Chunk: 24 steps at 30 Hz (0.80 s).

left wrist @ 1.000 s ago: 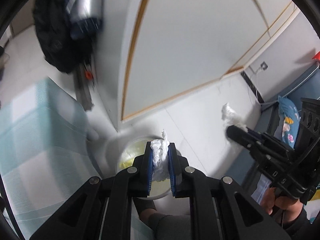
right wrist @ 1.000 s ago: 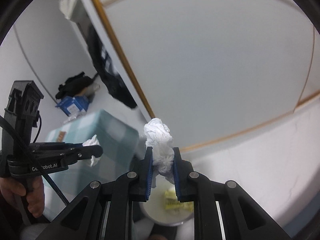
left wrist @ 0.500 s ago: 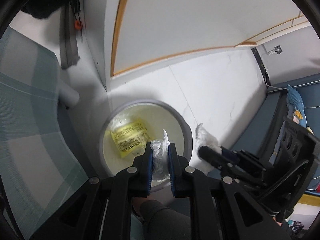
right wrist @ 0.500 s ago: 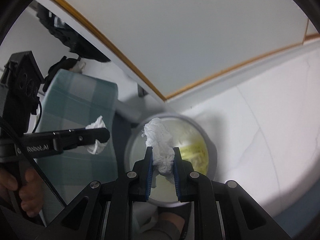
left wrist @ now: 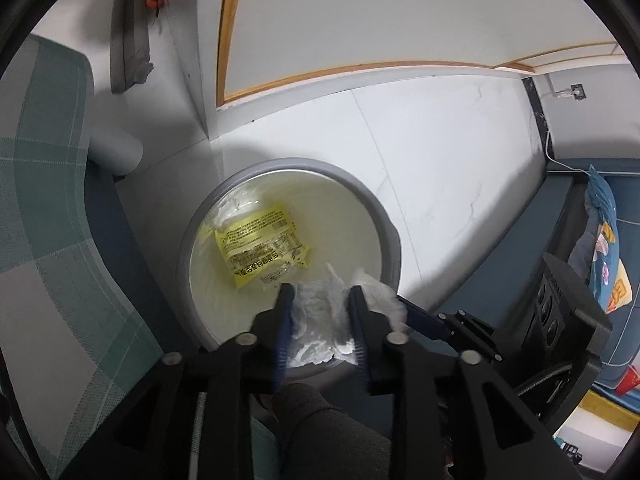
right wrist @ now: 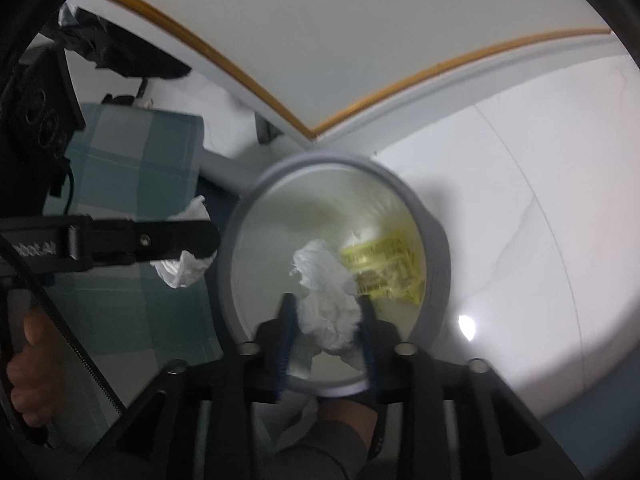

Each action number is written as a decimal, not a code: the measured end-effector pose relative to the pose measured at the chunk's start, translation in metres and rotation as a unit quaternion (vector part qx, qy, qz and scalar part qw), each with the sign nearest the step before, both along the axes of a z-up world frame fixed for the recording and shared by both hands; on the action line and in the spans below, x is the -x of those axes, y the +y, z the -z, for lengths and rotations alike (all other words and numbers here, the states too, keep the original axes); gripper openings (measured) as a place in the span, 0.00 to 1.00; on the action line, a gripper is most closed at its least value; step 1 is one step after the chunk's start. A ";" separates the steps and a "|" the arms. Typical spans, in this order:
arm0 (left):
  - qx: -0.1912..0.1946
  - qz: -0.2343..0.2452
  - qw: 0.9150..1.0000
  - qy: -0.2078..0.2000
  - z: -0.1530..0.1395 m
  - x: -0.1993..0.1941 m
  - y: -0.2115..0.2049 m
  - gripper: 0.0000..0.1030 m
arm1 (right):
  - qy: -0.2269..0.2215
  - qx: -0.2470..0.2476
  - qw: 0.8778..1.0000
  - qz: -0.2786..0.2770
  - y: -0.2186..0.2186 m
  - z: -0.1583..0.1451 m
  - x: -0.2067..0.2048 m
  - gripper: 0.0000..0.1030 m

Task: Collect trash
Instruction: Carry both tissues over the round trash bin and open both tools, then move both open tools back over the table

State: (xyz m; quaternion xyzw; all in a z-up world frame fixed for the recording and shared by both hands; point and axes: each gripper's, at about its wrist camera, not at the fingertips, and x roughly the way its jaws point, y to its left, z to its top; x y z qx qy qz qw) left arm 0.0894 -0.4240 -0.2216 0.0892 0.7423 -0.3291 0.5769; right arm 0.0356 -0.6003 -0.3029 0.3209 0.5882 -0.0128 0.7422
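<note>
Tissue wads sit between both sets of jaws, over the mouth of the grey round bin (left wrist: 394, 248). Left gripper (left wrist: 320, 300): jaws have just been opening, crumpled tissue (left wrist: 318, 316) loose between the blue pads, near the bin's close rim. Right gripper (right wrist: 326, 308): jaws likewise just been opening, white wad (right wrist: 328, 292) in the gap (pad contact on its right side cannot be told through blur). Bin interior holds a yellow printed wrapper (left wrist: 260, 246); most of the opening is free. Bin stands on white tiled floor (left wrist: 440, 140), just beside a green checked chair (left wrist: 52, 240), near a white wall panel with wooden trim (left wrist: 320, 20).
</note>
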 end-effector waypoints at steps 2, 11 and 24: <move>0.000 -0.004 1.000 0.005 0.000 0.000 0.001 0.43 | 0.005 -0.003 1.000 -0.003 0.004 0.003 0.000 0.40; 0.012 -0.005 0.999 -0.033 -0.014 0.001 0.000 0.65 | 0.006 -0.001 1.000 0.000 0.001 -0.003 0.012 0.46; 0.055 -0.005 0.977 -0.206 -0.088 0.008 0.011 0.66 | -0.059 0.044 0.997 0.027 -0.018 -0.072 0.028 0.49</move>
